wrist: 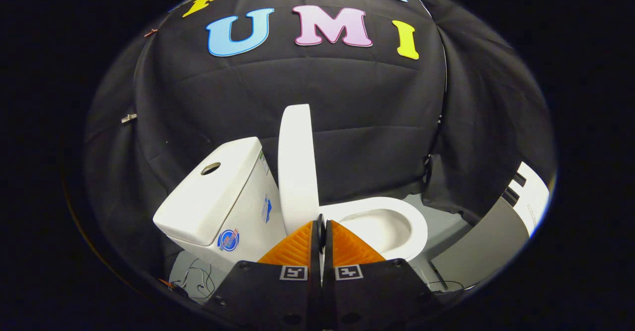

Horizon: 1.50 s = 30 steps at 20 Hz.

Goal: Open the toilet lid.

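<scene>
The hand-held gripper (321,222) is clenched: its two fingers meet with a hairline gap and grasp nothing. Their tips sit at the foot of the toilet lid (296,162), which appears to rise immediately beyond them; contact with it cannot be confirmed.

The lid is raised, standing near upright on its hinge end. Its long axis runs vertically, free end uppermost, the broad face turned toward the bowl (382,224). It is a smooth, glossy white oval slab with a rounded edge.

The bowl, uncovered, lies just ahead and to the right of the fingers; its rim is a smooth white oval ring. The tank (218,202), a glossy white boxy form with rounded corners and a round flush button on top, stands left of the lid, close behind it. The floor (441,227) around the base is plain grey.
</scene>
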Available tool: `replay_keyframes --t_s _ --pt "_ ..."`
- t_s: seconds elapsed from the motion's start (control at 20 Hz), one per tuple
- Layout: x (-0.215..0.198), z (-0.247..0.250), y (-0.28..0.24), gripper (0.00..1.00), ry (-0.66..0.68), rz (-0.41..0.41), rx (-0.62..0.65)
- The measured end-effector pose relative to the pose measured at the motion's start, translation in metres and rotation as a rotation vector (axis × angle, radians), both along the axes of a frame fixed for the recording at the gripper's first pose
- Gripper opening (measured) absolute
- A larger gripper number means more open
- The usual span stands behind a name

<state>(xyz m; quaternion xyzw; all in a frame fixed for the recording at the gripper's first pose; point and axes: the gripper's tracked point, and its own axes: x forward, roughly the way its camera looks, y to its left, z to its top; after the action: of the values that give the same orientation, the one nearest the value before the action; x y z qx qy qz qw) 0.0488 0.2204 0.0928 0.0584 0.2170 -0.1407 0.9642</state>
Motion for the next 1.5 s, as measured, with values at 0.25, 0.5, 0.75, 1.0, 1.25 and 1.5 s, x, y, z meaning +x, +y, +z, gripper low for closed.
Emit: replay_keyframes --t_s 0.25,0.5,0.75,1.0,1.25,1.5 --pt "0.006 0.0 0.036 0.06 0.011 -0.01 -0.091" --pt "0.01 -0.004 0.068 0.09 0.003 0.014 -0.165" --pt "0.012 -0.007 0.085 0.14 0.008 0.023 -0.226" --pt "0.015 -0.008 0.089 0.15 0.008 0.033 -0.253" --pt "0.016 -0.008 0.091 0.17 0.011 0.042 -0.246" --pt "0.016 -0.003 0.083 0.41 0.002 0.054 -0.261"
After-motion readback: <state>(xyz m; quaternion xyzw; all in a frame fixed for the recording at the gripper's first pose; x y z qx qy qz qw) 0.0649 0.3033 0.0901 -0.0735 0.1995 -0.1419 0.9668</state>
